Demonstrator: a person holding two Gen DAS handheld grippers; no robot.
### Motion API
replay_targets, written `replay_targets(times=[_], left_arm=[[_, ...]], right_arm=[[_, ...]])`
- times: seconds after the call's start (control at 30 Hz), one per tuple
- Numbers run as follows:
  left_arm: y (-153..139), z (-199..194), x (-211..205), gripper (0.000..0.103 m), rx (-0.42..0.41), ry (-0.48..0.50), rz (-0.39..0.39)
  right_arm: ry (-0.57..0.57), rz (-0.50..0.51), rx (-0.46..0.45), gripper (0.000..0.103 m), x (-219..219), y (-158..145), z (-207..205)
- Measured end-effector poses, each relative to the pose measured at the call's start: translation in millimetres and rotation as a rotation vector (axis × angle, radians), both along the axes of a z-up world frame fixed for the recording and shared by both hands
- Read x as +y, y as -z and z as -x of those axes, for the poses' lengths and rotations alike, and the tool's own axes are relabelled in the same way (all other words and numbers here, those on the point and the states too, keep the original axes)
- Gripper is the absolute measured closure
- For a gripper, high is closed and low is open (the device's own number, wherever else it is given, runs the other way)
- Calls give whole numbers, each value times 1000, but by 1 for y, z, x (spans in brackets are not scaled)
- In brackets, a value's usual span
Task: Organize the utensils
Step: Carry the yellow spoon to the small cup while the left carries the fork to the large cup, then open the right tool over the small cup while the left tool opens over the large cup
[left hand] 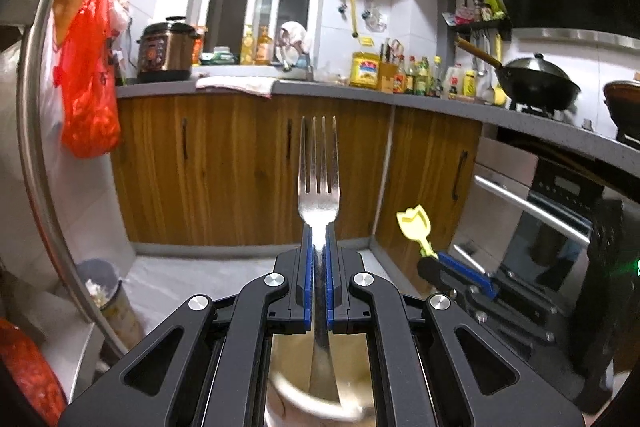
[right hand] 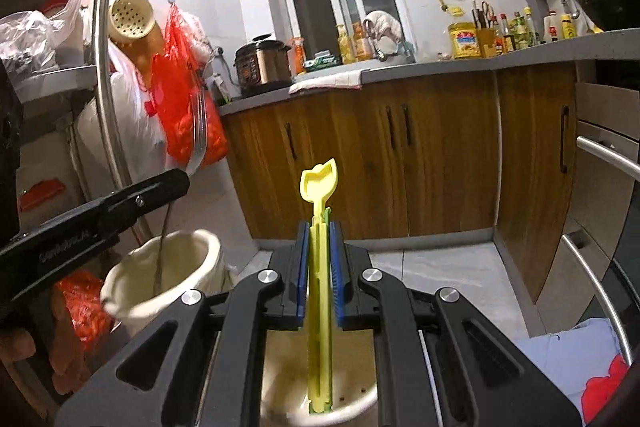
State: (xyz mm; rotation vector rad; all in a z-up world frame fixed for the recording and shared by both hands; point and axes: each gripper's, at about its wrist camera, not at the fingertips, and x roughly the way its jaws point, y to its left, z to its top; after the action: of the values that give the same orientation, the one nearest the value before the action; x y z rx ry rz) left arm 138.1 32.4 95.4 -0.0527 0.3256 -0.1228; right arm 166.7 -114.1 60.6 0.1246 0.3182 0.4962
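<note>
My left gripper (left hand: 319,227) is shut on a steel fork (left hand: 318,171), tines up; its handle reaches down into a cream holder (left hand: 320,387) below the jaws. My right gripper (right hand: 319,225) is shut on a yellow plastic utensil (right hand: 319,187), held upright, its lower end inside a cream perforated holder (right hand: 352,399). In the right wrist view the left gripper (right hand: 176,183) shows at left with the fork (right hand: 199,143) over another cream holder (right hand: 160,279). In the left wrist view the right gripper (left hand: 436,261) holds the yellow utensil (left hand: 416,227) at right.
Wooden cabinets (left hand: 224,167) under a grey counter (left hand: 360,95) ahead. A steel rack post (left hand: 36,107) and a red bag (left hand: 88,87) at left. An oven with a steel handle (left hand: 532,207) at right. A bin (left hand: 108,299) on the floor.
</note>
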Motion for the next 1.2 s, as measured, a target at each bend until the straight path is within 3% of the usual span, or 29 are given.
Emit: replay_targets(times=[0.4, 0.73, 1.03, 1.1, 1.17, 1.2], left_arm=[[4, 13, 2, 98, 147, 61, 13], [6, 14, -6, 98, 174, 50, -37], [10, 12, -5, 98, 186, 44, -38], [10, 12, -5, 98, 187, 41, -36], [9, 12, -4, 98, 188, 38, -35], [9, 12, -4, 98, 189, 34, -37]], right_arm=[[-102, 66, 98, 93, -8, -7, 22], [-100, 122, 216, 93, 0, 0, 13], [-103, 133, 217, 92, 3, 0, 11], [-99, 131, 213, 89, 3, -1, 10], [-93, 123, 210, 70, 0, -2, 9], [-91, 118, 206, 67, -1, -2, 9]])
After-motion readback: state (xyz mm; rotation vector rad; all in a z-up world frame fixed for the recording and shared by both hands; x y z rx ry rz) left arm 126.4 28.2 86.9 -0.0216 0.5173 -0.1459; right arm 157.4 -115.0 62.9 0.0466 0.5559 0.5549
